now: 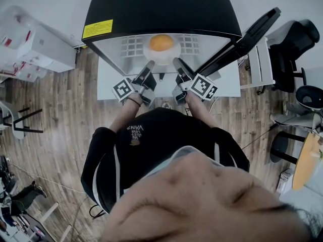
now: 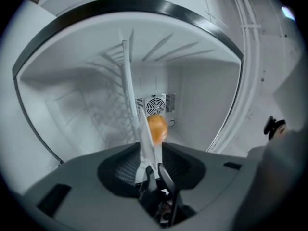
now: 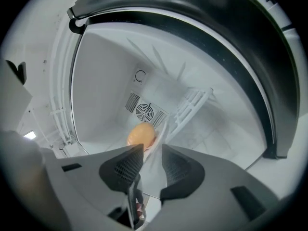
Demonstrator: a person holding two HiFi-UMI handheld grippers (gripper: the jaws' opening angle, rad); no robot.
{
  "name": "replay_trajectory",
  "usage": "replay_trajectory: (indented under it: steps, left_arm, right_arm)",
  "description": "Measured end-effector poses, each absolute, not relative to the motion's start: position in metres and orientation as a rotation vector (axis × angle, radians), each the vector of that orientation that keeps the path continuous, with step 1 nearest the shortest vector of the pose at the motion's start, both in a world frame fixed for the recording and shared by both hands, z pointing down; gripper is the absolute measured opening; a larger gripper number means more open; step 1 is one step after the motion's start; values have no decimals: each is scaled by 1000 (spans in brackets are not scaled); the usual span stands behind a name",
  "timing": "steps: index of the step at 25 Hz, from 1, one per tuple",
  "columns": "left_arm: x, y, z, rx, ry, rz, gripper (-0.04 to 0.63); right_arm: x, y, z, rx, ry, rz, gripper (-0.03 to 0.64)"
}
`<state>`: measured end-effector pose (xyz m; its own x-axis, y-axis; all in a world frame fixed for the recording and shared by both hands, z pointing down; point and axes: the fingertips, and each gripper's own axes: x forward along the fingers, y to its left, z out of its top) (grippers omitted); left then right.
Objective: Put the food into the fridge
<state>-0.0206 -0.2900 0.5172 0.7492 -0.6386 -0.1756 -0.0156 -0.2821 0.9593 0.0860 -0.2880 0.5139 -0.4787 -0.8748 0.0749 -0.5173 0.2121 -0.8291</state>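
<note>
Standing on a wood-plank floor [image 1: 65, 110], with white boxes [image 1: 43, 47] piled off to the left. Facing a glossy black fridge [image 1: 161, 4] with a rounded top, wearing a yellow label [image 1: 97, 28] at its front left corner. Reaching both arms into the white, smooth-walled cavity, with nothing crossing the opening but the two tools themselves.

Clamping the left gripper [image 1: 150, 65] tight on the near left rim of a thin white plate [image 1: 170, 57], jaws clenched on the edge. Keeping the plate flat just over a white wire shelf [image 1: 132, 47], though being unable to tell whether the two are touching. Carrying a smooth orange food [image 1: 161, 42] at the plate's middle, inside the fridge, ball-shaped and so showing no long axis or heading. Looking past it to a round fan grille [image 2: 155, 105] set in the back wall.

Holding the right gripper [image 1: 177, 63] at the near right rim, its ribbed dark jaws released and standing apart, the rim lying between them unpressed. Leaving the black door [image 1: 252, 32] swung wide to the right, with black chairs [image 1: 298, 39] beyond it and an orange round table [image 1: 305, 160] at far right.
</note>
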Motion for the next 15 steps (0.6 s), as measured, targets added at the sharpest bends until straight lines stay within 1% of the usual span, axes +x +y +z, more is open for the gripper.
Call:
replay_trajectory:
  steps: [4,11,15]
  left_arm:
    - [-21,-283,514,1878,-558,-603,117]
    - [-35,-278,517,2181,-774,-418,117]
    - [-31,-272,517,2281,-799,-348,117]
  right_arm:
    - [90,-282,512,-1356,2122,-1103,108]
    - [96,-269,516,-1466,2175,-1011,107]
    - [95,-261,511,-1557,2278,-858,106]
